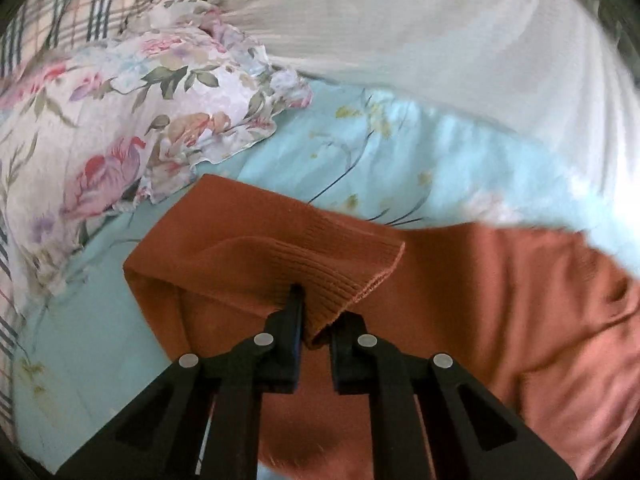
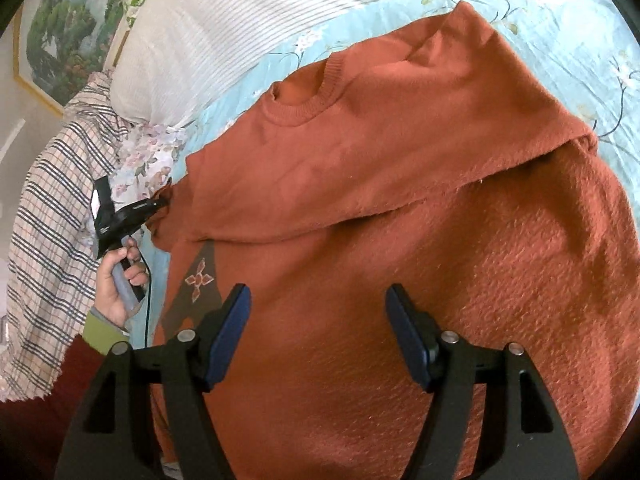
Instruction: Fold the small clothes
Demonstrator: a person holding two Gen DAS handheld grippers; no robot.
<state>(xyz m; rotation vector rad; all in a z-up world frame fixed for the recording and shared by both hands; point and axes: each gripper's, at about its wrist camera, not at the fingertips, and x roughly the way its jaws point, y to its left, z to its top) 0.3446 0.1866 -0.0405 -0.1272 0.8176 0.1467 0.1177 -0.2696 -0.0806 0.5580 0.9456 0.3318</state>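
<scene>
A rust-orange sweater point(image 2: 400, 184) lies spread on a light blue floral bedsheet point(image 2: 560, 20), collar point(image 2: 304, 108) toward the pillows, with one sleeve folded across the chest. In the left wrist view my left gripper point(image 1: 316, 320) is shut on the ribbed cuff point(image 1: 340, 264) of the other sleeve, holding it a little above the sheet. The right wrist view shows that same left gripper point(image 2: 160, 204) at the sweater's left edge, held by a person's hand point(image 2: 116, 280). My right gripper point(image 2: 318, 300) hovers open over the sweater's lower body, with nothing between its fingers.
A floral pillow point(image 1: 120, 120) lies left of the sleeve, and a white ribbed pillow point(image 1: 400, 32) lies behind it. A plaid cloth point(image 2: 48, 220) covers the left side of the bed. A framed picture point(image 2: 60, 32) hangs on the wall.
</scene>
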